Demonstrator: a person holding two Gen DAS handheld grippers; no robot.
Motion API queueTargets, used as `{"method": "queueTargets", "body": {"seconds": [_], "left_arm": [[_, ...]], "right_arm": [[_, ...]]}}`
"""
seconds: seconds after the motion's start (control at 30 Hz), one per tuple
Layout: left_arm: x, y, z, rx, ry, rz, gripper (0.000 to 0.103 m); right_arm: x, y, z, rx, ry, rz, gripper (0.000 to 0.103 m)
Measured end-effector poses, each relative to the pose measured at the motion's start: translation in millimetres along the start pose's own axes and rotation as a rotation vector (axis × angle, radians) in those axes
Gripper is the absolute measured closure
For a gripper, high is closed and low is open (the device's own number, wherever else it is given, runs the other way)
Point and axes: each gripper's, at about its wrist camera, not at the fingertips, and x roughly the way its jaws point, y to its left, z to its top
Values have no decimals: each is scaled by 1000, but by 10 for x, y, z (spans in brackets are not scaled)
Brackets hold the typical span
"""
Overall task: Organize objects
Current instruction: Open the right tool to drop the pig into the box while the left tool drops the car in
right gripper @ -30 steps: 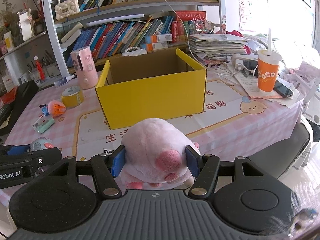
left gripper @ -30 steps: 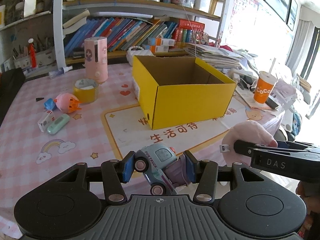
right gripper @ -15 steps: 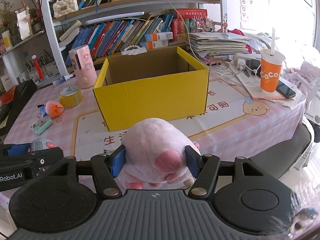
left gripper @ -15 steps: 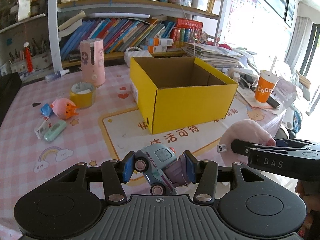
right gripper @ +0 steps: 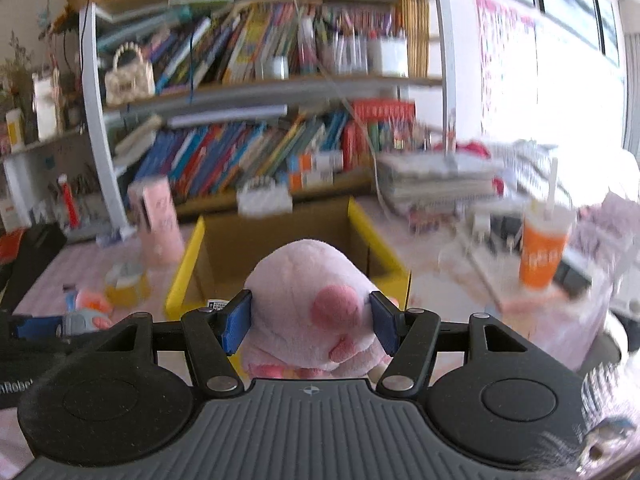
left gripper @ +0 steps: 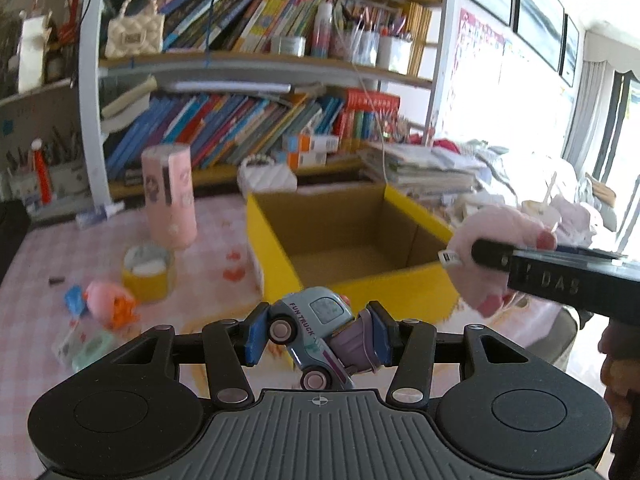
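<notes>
My left gripper (left gripper: 316, 332) is shut on a pale blue toy truck (left gripper: 312, 320) with purple trim, tilted nose-down between the blue pads. It hangs just short of the near wall of an open yellow cardboard box (left gripper: 360, 284), whose brown inside looks bare. My right gripper (right gripper: 310, 326) is shut on a pink plush toy (right gripper: 308, 300), held above the box's (right gripper: 184, 276) near edge. In the left wrist view the plush (left gripper: 492, 240) and right gripper show at the box's right corner.
On the pink checked tablecloth left of the box lie a yellow tape roll (left gripper: 146, 272), a pink-orange toy (left gripper: 108, 304), a mint eraser-like item (left gripper: 90, 350) and a tall pink cylinder (left gripper: 170, 196). An orange cup (right gripper: 544, 248) stands right. A bookshelf (left gripper: 240, 128) backs the table.
Both grippers have moved forward and up toward the yellow box, each still gripping its toy. The box now looms closer and the plush sits over its near edge.
</notes>
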Motion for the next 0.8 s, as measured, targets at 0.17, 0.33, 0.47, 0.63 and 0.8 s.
{"method": "queueTargets", "body": {"seconds": [0.17, 0.33, 0.47, 0.63, 0.8], "left_arm": [[222, -78, 229, -1, -44, 18, 53], [537, -166, 405, -11, -77, 51, 53], [774, -213, 475, -47, -48, 84, 53], [935, -270, 511, -39, -25, 122, 53], [1141, -347, 518, -34, 26, 135, 53]], "right_arm": [[207, -121, 344, -36, -95, 31, 55], [569, -210, 553, -116, -132, 98, 84], [1207, -259, 458, -186, -16, 146, 96], [1577, -439, 331, -125, 96, 207, 96], [1729, -507, 342, -100, 125, 257, 96]]}}
